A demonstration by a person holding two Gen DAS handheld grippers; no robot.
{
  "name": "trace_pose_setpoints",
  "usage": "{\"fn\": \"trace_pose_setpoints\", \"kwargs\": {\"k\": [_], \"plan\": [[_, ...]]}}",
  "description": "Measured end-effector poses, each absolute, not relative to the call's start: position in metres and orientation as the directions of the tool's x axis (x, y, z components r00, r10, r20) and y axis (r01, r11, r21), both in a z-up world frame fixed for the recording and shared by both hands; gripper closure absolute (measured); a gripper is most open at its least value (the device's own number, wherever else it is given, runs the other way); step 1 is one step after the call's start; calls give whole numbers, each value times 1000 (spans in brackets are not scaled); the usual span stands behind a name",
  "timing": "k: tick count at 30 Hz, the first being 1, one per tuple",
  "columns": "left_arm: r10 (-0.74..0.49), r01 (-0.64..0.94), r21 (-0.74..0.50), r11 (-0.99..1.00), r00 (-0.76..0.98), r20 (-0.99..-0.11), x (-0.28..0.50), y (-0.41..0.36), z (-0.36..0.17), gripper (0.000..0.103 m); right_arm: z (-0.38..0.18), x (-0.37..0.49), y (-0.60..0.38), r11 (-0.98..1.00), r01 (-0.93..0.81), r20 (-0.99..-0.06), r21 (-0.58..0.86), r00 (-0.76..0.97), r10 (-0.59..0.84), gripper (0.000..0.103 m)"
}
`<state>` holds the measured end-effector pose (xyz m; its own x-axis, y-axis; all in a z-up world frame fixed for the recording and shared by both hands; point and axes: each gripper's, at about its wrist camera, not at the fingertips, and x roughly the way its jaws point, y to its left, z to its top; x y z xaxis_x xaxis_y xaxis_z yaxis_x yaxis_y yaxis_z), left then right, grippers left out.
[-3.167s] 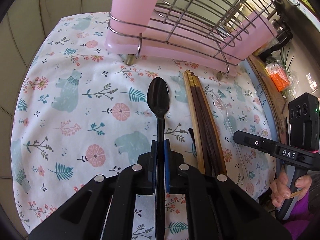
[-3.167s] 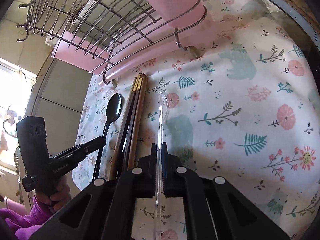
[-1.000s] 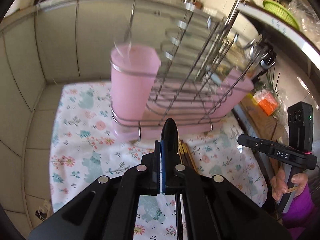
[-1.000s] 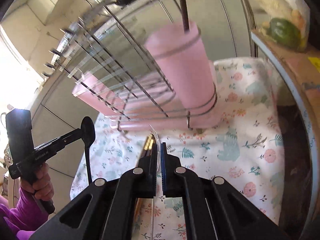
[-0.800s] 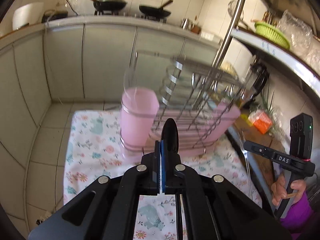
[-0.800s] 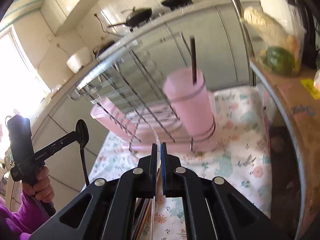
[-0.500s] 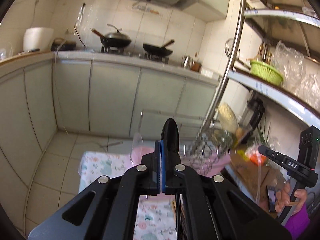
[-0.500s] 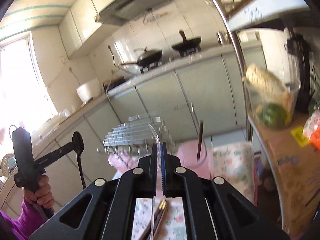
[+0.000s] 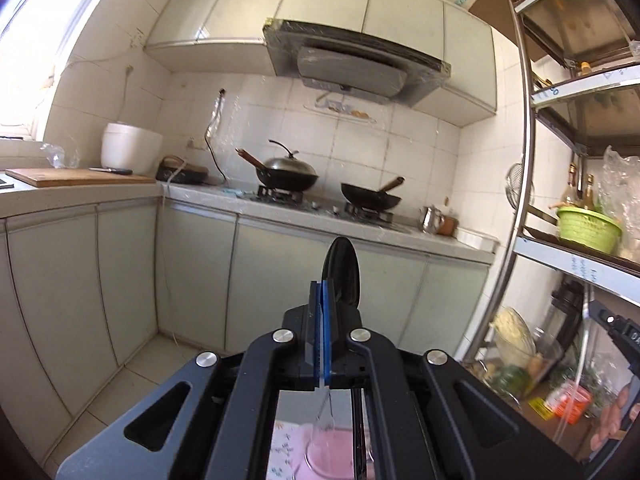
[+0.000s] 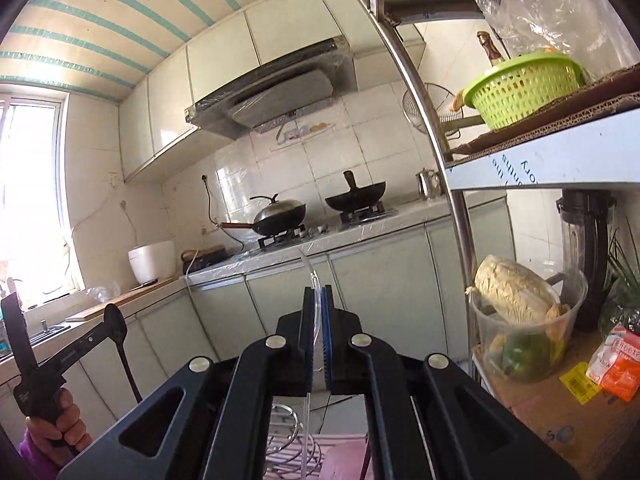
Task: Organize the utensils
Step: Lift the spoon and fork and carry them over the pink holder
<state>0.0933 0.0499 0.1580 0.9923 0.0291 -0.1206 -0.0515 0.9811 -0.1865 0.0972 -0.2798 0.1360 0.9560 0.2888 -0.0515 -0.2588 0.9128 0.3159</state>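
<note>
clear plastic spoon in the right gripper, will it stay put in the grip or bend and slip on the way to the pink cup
The clear spoon looks thin and light, so it will probably flex a little. The right gripper pinches its handle edge-on between shut pads, so it could pivot if bumped. Its glossy plastic looks slippery; I'd move slowly toward the pink cup.

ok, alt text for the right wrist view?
The right gripper, shut on a clear plastic spoon, points level at a kitchen counter with two woks. At far left the left gripper holds a black spoon.
</note>
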Motion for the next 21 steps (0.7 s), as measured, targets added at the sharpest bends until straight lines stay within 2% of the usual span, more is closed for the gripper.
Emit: {"fn": "trace_pose_setpoints", "kwargs": {"k": [9, 14, 21], "plan": [[97, -102, -93, 990, 994, -54, 114, 35, 126, 103, 117, 129, -277, 942, -195, 1, 274, 979, 203, 100], [81, -86, -70, 994, 994, -79, 115, 30, 105, 103, 100, 144, -277, 941, -191, -8, 278, 979, 202, 100], [49, -62, -96, 993, 990, -133, 109, 33, 85, 103, 76, 143, -280, 934, -187, -71, 303, 973, 218, 100]]}}
